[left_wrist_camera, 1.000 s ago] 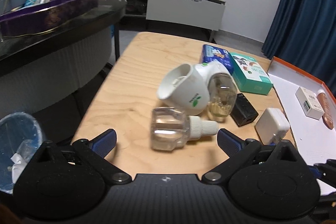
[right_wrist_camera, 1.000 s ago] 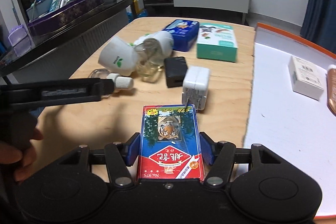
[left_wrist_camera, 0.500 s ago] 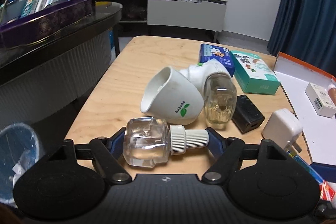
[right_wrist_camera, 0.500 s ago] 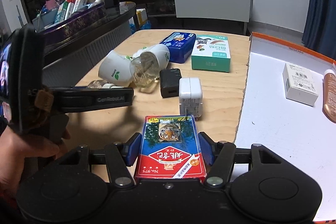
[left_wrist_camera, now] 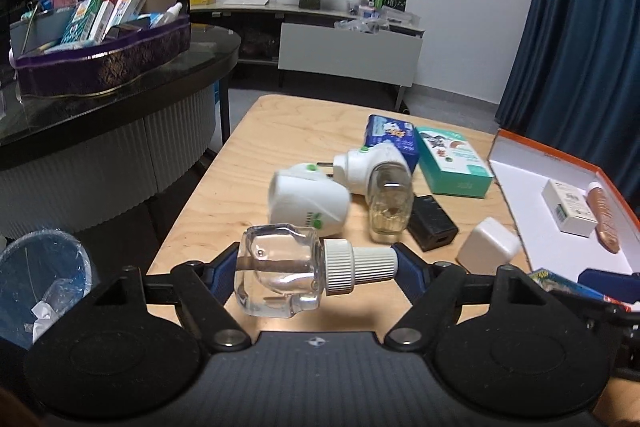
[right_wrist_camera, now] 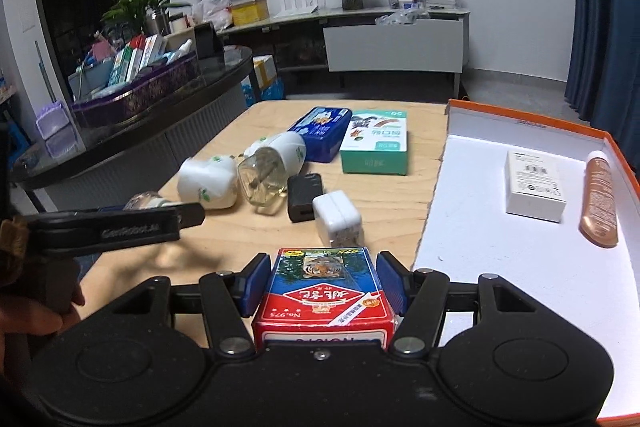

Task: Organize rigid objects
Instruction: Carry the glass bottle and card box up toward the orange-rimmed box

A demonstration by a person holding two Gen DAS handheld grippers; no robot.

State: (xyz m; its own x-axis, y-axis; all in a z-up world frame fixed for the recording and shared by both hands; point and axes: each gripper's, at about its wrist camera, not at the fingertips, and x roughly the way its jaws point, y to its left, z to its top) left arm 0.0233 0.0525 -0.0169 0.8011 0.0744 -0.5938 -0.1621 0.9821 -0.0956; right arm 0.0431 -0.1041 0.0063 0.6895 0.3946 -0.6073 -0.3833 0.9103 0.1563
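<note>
A: What did your left gripper [left_wrist_camera: 316,261] hold?

B: You had its jaws clamped on the bottle [left_wrist_camera: 280,273], end to end: one blue pad on the clear, blocky glass base, the other on the tip of the ribbed white cap. The bottle lay sideways, lifted just above the near edge of the table [left_wrist_camera: 256,147].

A: And your right gripper [right_wrist_camera: 322,281]?

B: Your jaws gripped the card box [right_wrist_camera: 320,297] by its long sides: glossy red-and-blue cardboard with a tiger picture, flat face up, above the table's near edge beside the tray [right_wrist_camera: 472,211].

A: What else was on the table?

B: Two smooth white plastic vaporizers [left_wrist_camera: 308,201] lay tipped over mid-table, with a matte black charger [left_wrist_camera: 434,223] and a rounded white adapter [left_wrist_camera: 486,247] to their right. A white carton [right_wrist_camera: 534,187] and a copper tube [right_wrist_camera: 598,199] lay inside the tray.
</note>
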